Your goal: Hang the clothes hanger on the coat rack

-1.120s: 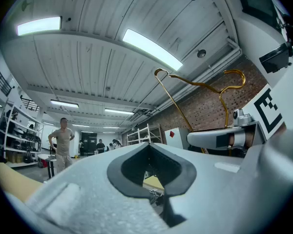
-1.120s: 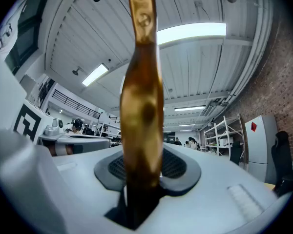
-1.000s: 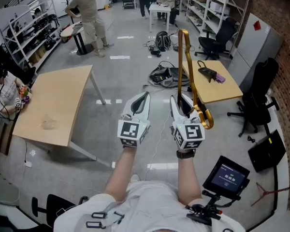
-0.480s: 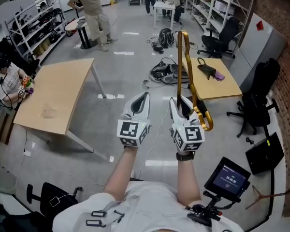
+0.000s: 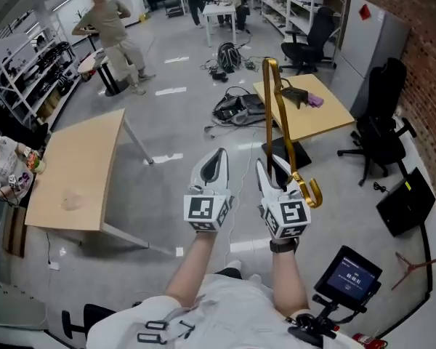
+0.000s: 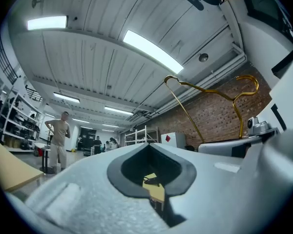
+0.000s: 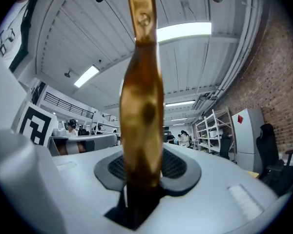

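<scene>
Gold metal clothes hanger (image 7: 142,106), pinched near its hooked end by the right gripper (image 5: 270,166); jaws closed tight on the flat gold strip. From the head view: long side of the hanger rising away toward 12 o'clock above the gripper, hook curling out on the gripper's 3 o'clock side. Held in mid-air over the grey floor (image 5: 182,133), touching neither surface.

At 9 o'clock of the right one, near it and about level with it, left gripper (image 5: 216,158): jaws together, tips meeting, holding nothing.

At 9 o'clock of the head view, light wooden surface (image 5: 80,166) with a faint pale object on it, too dim to name. At 1 o'clock, second wooden surface (image 5: 327,111), carrying a dark item (image 5: 294,94) and a purple item (image 5: 315,101) just beside it. At 12 o'clock, bags and cables (image 5: 236,107) heaped on the floor. At 11 o'clock, person (image 5: 112,35) standing, well apart from both grippers. At 5 o'clock, small screen (image 5: 346,273) on a stand.
</scene>
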Action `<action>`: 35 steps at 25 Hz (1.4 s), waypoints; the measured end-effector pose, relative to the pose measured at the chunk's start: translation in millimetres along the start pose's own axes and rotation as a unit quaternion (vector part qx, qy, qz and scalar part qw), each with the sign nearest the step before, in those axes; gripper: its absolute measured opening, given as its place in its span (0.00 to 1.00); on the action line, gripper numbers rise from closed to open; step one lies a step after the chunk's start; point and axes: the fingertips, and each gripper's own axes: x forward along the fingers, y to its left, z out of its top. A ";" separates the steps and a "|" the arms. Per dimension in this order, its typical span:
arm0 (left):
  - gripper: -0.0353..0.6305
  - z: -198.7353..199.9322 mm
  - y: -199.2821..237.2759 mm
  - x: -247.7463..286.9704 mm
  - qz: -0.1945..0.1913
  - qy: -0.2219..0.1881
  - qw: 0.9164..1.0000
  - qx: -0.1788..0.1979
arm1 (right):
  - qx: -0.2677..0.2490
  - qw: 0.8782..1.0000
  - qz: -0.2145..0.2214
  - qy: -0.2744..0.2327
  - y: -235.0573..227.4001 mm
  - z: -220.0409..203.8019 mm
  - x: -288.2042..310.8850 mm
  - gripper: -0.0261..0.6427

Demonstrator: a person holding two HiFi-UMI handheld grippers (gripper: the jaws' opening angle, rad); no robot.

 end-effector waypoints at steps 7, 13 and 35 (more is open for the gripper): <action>0.05 -0.8 -10.6 41.1 -0.108 -0.035 0.994 0.006 | -0.032 0.998 -0.058 0.009 -12.4 -17.2 37.3 0.21; 0.05 -25.7 42.7 37.6 -0.077 -0.008 0.997 -0.026 | -0.036 0.998 -0.053 0.014 7.2 -16.8 60.2 0.21; 0.05 -14.6 -241.3 57.6 -0.315 0.007 0.944 -0.095 | -0.056 0.967 -0.248 0.009 -151.1 18.3 -167.4 0.21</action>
